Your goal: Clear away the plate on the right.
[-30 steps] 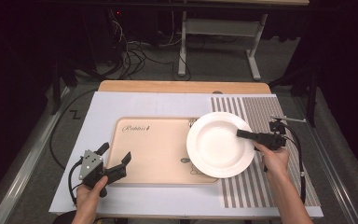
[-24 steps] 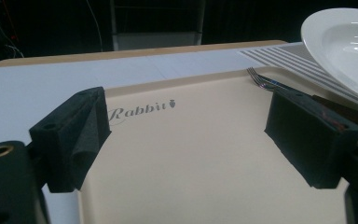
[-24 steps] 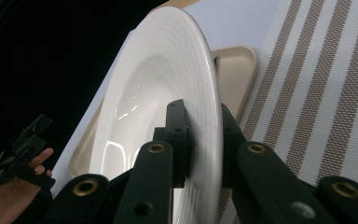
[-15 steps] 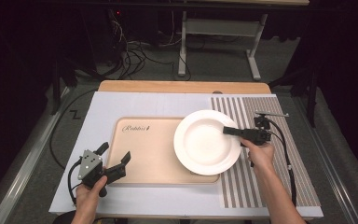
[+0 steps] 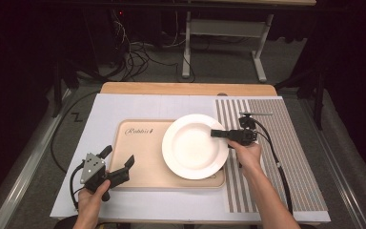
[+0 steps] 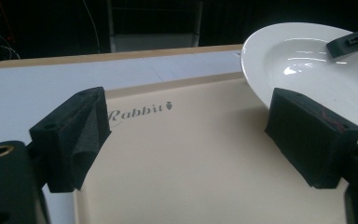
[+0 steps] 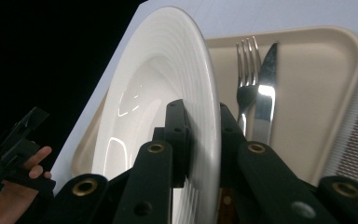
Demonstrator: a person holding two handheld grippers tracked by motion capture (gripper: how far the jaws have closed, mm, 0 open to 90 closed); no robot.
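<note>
The right gripper (image 5: 219, 133) has its jaws nearly together, pinching the rim of a white plate (image 5: 190, 148). In the right gripper view one jaw lies on the plate's ribbed inner face and the other on its back, with the plate (image 7: 168, 93) standing edge-on up the middle of the frame. Past it, at centre right of that view, a fork (image 7: 246, 88) and a knife (image 7: 263, 95) lie side by side, touching, on a beige tray (image 7: 317, 93).

In the high view the plate sits at the centre of the frame, over the right half of the tray (image 5: 138, 157), its right rim reaching the tray's edge next to a striped mat (image 5: 276, 157). The right hand (image 5: 247, 153) comes up from the lower right.

The left gripper (image 5: 119, 164), at the lower left of the high view, has its jaws spread wide with nothing between them. In the left gripper view they frame the tray's bare surface (image 6: 186, 158) and its printed word, with the plate (image 6: 307, 60) at upper right, apart from them. The left hand (image 5: 93, 195) holds it just off the tray's lower left corner, over the pale cover of the counter (image 5: 124, 107).
</note>
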